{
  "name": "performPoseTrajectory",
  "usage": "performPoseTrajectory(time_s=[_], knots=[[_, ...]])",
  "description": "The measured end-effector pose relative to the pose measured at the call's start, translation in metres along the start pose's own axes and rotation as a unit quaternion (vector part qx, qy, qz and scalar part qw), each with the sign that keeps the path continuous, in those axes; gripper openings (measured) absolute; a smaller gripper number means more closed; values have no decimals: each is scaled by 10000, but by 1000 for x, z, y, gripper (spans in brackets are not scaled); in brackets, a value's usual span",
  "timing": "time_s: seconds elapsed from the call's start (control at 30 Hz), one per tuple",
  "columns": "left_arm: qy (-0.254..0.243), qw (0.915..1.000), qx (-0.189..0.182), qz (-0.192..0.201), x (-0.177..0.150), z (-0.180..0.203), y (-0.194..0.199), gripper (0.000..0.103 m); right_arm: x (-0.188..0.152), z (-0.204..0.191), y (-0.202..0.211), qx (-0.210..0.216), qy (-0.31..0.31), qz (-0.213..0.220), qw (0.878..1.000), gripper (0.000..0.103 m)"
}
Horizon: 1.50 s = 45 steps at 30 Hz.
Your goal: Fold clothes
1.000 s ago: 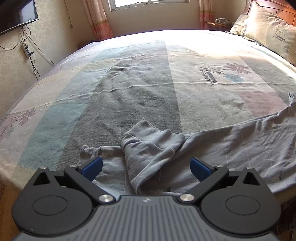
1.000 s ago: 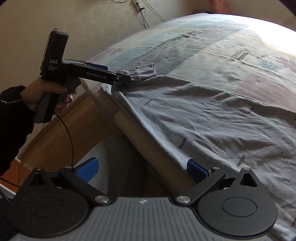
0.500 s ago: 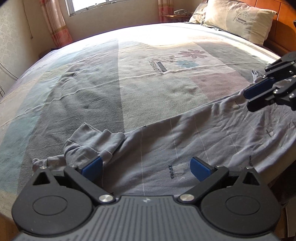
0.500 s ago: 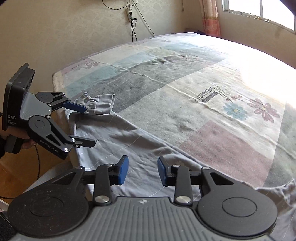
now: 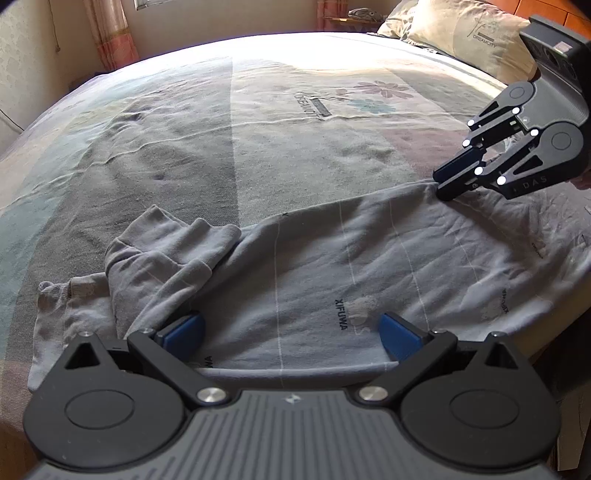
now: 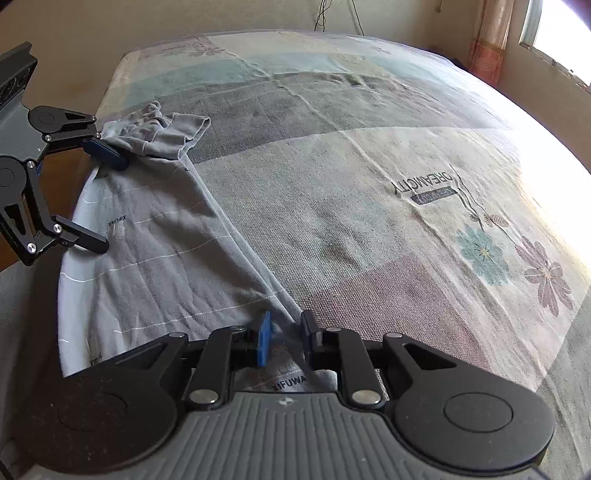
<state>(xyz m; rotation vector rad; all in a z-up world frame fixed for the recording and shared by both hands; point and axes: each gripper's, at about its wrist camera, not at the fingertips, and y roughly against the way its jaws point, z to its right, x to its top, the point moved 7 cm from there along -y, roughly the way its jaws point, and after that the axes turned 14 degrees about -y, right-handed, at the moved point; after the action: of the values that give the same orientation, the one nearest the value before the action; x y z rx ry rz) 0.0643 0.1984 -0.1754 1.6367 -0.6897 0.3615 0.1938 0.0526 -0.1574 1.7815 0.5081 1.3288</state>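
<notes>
A grey garment [image 5: 332, 266] printed "XIFUWA" lies along the near edge of the bed, one end bunched in folds [image 5: 159, 254]. My left gripper [image 5: 291, 332] is open over its near edge, beside the bunched end. It also shows in the right wrist view [image 6: 99, 199], jaws wide apart. My right gripper [image 6: 286, 338] is nearly shut, its pads pinching the far edge of the garment [image 6: 155, 258]. In the left wrist view the right gripper [image 5: 448, 182] shows closed down on the cloth at the right.
The bed [image 5: 258, 122] has a striped cover with flower prints and "DREAMCITY" lettering [image 6: 424, 184]. Pillows [image 5: 465, 33] lie at the headboard. A window and curtains [image 5: 107, 33] stand beyond. The bed's wooden edge and floor [image 6: 14, 280] are at the left.
My right gripper has come down onto the garment's far edge and closed on it. My left gripper stays open and has shifted a little right along the near edge.
</notes>
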Motion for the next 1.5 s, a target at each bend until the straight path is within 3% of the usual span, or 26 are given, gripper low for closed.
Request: performPoseTrajectory(time_s=[0.1,0.17,0.27,0.4,0.6,0.8,0.93,1.03,1.2,1.27,1.37,1.5], knots=[[18,10000,-8,23,0,0,1,101,0,0,-1,33,-6,8,10000,20],[18,10000,15,49,1,-1,3,101,0,-4,0,21,37,-5,10000,9],[9,9999,66,130,4,-2,8,101,2,-11,6,-110,207,97,9997,5],[44,9995,16,311,10,-3,13,101,15,-9,18,-267,197,397,9987,5],[172,9998,-114,26,3,-3,0,101,6,-5,-1,-469,124,323,9983,9],[-22,9973,-609,401,34,12,2,101,-4,2,48,-656,-332,709,9948,14],[-172,9918,-1043,720,60,26,2,101,-31,18,56,-721,-844,523,9924,14],[-86,9838,-1623,760,71,39,-15,101,-39,33,46,-703,-1354,519,9869,14],[292,9880,-1382,621,72,25,-38,100,-32,55,32,-749,-1908,820,9753,13],[394,9882,-1351,602,73,21,-29,100,-29,58,35,-817,-2017,910,9718,21],[79,9887,-1321,702,70,27,-13,100,-30,52,52,-807,-2066,1044,9695,33],[-119,9895,-1336,529,57,35,-16,101,-53,38,76,-872,-2138,1051,9673,44]])
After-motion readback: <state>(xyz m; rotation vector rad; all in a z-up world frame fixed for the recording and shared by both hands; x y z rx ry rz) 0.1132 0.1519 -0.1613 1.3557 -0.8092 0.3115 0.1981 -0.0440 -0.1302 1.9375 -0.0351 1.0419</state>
